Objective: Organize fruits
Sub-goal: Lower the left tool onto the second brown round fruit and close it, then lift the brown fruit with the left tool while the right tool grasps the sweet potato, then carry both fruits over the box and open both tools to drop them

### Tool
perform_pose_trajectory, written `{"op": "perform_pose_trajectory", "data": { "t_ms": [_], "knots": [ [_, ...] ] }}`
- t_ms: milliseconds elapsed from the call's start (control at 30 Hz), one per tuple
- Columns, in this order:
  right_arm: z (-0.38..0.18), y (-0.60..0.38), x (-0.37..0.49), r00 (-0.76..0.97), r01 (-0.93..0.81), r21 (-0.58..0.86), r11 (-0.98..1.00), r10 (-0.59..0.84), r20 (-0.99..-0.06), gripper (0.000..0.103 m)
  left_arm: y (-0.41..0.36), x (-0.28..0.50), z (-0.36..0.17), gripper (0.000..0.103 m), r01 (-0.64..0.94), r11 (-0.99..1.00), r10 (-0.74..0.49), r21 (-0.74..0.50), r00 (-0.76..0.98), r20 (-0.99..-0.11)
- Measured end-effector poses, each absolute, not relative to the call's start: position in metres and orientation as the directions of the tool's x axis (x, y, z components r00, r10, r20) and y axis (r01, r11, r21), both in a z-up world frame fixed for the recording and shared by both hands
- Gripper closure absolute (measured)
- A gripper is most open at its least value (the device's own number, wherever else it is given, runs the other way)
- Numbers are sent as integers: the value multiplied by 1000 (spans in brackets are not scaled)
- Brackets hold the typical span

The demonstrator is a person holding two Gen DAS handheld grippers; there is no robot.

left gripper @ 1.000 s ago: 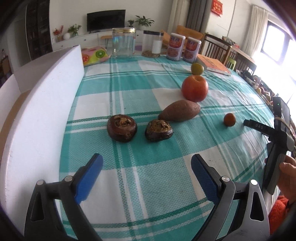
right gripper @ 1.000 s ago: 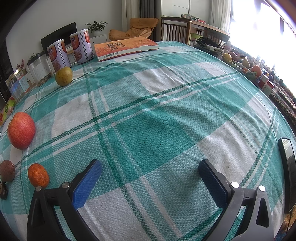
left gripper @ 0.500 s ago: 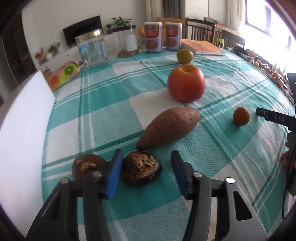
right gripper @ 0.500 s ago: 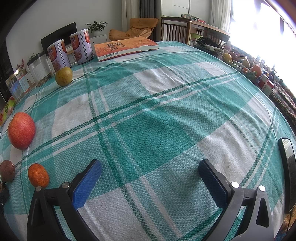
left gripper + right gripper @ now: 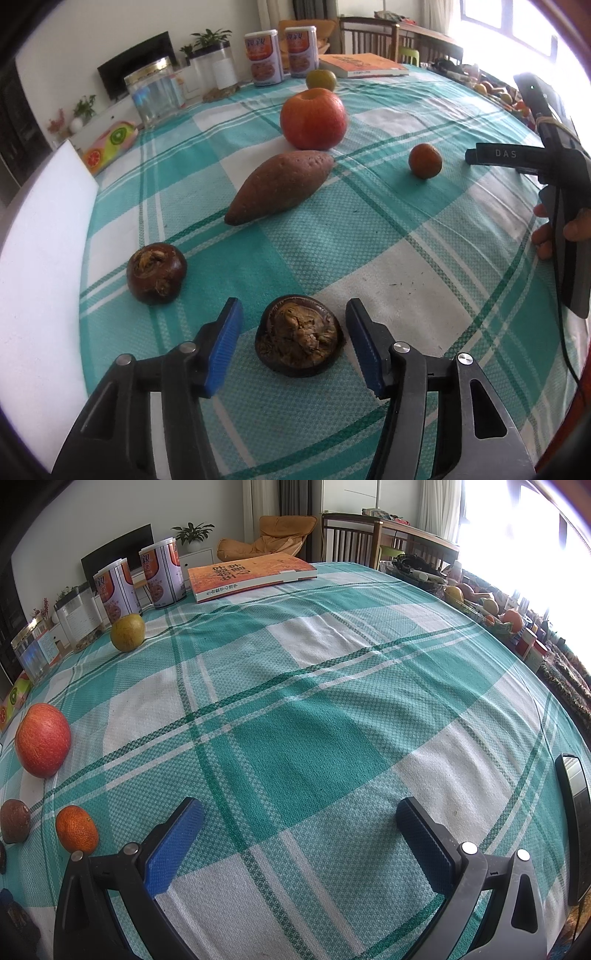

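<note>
On the green-and-white plaid cloth lie two dark brown water chestnuts, a sweet potato (image 5: 280,186), a red apple (image 5: 313,119), a small orange (image 5: 424,160) and a yellow-green fruit (image 5: 321,79). My left gripper (image 5: 294,341) is open with its blue pads either side of the nearer water chestnut (image 5: 299,336), not touching it. The other water chestnut (image 5: 156,273) lies to its left. My right gripper (image 5: 301,843) is open and empty over bare cloth; the orange (image 5: 77,829) and apple (image 5: 42,740) lie to its left.
A white foam board (image 5: 40,258) runs along the left edge. Two cans (image 5: 280,55), glass jars (image 5: 159,94) and an orange book (image 5: 364,64) stand at the far side. The right hand-held gripper (image 5: 554,177) shows at the right. A phone (image 5: 574,827) lies at the table's right edge.
My left gripper has moved forward and right, from behind both water chestnuts to straddling the right one, with its jaws narrower than a second ago. The right gripper has not moved.
</note>
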State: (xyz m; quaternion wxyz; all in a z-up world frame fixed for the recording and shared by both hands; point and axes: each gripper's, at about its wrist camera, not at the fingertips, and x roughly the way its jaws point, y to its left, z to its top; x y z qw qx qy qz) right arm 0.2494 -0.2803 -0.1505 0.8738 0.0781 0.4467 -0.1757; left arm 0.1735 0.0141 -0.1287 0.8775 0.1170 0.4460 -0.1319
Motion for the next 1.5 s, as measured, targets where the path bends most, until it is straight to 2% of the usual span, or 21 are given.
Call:
{"op": "perform_pose_trajectory", "data": {
  "t_ms": [33,100,200,233,267,300,333,433,533,667,733,800,933,1033,1200,1267,1333,1367,1433,1500],
  "knots": [
    [-150,-280,249,539,377,-20,926,-237,-808,0,13,172,-129,57,332,940,-131,82,571,-810],
    [-150,-280,249,539,376,-21,926,-237,-808,0,12,167,-128,58,314,945,-115,94,586,-802],
    [-149,-280,252,524,338,-30,941,-215,-824,1,22,157,-126,58,274,961,-143,28,583,-800],
    [-146,-278,252,519,316,-49,947,-216,-827,4,29,153,-125,58,254,967,-156,-5,578,-801],
    [-139,-272,249,541,283,-54,958,-206,-816,12,36,148,-123,58,236,971,-173,-41,574,-801],
    [-130,-263,245,579,230,-27,973,-159,-800,12,44,144,-121,58,222,972,-193,-78,566,-801],
    [-119,-249,243,615,133,41,990,-50,-787,12,50,140,-121,58,209,972,-212,-111,557,-803],
    [-96,-191,252,543,-195,256,947,322,-776,12,62,130,-121,58,184,966,-253,-181,538,-804],
    [-85,-128,271,441,-400,307,864,475,-761,12,65,120,-119,58,176,962,-273,-211,536,-799],
    [-106,-65,309,332,-540,229,810,455,-826,18,71,105,-115,58,168,956,-293,-240,531,-795],
    [-121,-42,319,278,-600,168,782,400,-873,20,74,100,-116,58,165,955,-297,-247,523,-799],
    [-136,-27,322,225,-652,97,752,314,-923,30,78,97,-117,58,159,955,-295,-249,516,-804],
    [-134,-32,313,14,-687,235,688,335,-942,38,86,93,-117,58,146,954,-298,-261,514,-804],
    [-126,-33,311,75,-671,185,718,314,-947,36,86,97,-119,58,142,952,-304,-270,512,-803],
    [-144,-29,329,77,-522,279,806,370,-926,34,87,97,-110,58,136,948,-315,-287,525,-791],
    [-146,-24,327,105,-481,274,833,365,-925,35,88,93,-104,58,139,951,-306,-275,535,-787],
    [-147,-20,326,110,-450,292,844,377,-920,58,91,91,-103,58,135,955,-293,-263,536,-792],
    [-146,-20,325,116,-429,298,853,379,-918,62,92,90,-103,58,130,955,-293,-266,532,-794],
    [-146,-20,321,129,-404,294,866,372,-919,62,95,87,-99,58,122,949,-310,-290,526,-792],
    [-144,-34,312,118,-350,367,862,429,-896,62,102,82,-86,58,120,931,-354,-344,525,-774]
  ]
}}
